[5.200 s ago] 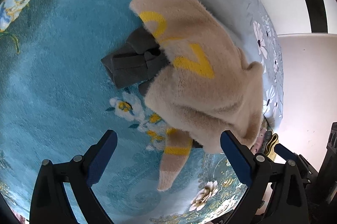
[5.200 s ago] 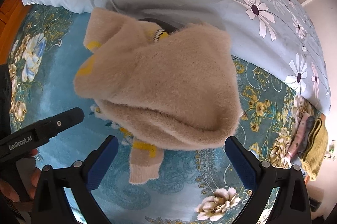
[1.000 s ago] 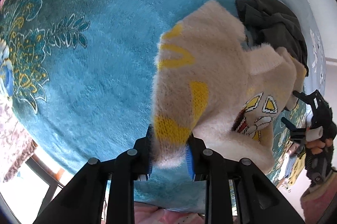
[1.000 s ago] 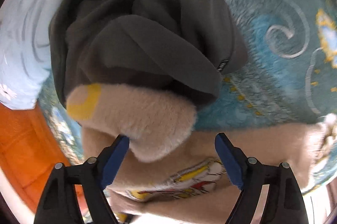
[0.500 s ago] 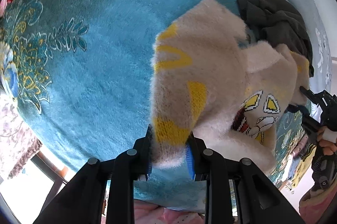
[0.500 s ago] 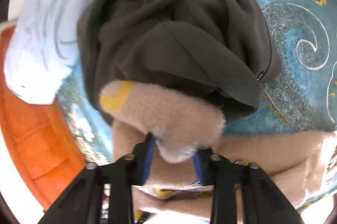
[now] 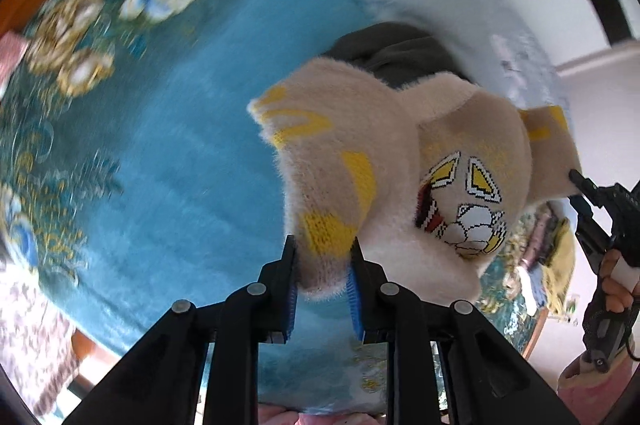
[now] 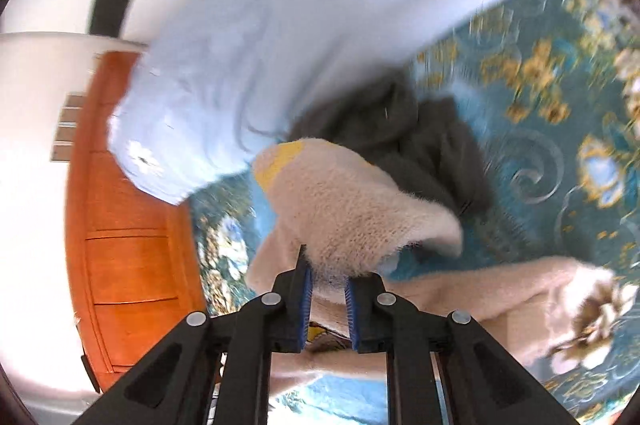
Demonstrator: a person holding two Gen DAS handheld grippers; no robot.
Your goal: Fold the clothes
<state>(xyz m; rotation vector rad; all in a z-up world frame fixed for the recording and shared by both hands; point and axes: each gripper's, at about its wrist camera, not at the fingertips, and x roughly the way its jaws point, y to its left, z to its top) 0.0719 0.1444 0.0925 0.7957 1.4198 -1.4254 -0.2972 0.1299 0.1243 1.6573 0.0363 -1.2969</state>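
A fuzzy beige sweater (image 7: 400,161) with yellow stripes and a football print hangs lifted above the teal floral bedspread (image 7: 168,161). My left gripper (image 7: 323,253) is shut on one yellow-striped edge of it. My right gripper (image 8: 326,275) is shut on another fuzzy edge of the sweater (image 8: 352,217); that gripper also shows at the right of the left wrist view (image 7: 580,187), gripping a sleeve cuff. A dark grey garment (image 8: 420,145) lies crumpled on the bed behind the sweater; it also shows in the left wrist view (image 7: 396,53).
A light blue flowered quilt (image 8: 280,37) lies bunched at the back of the bed. An orange wooden headboard (image 8: 120,245) stands at the left. Folded yellow and pink clothes (image 7: 556,245) lie at the bed's far right edge.
Both grippers have lifted the sweater off the bedspread and swung upward, blurring both views. The right gripper, shut half a second ago, still holds its edge.
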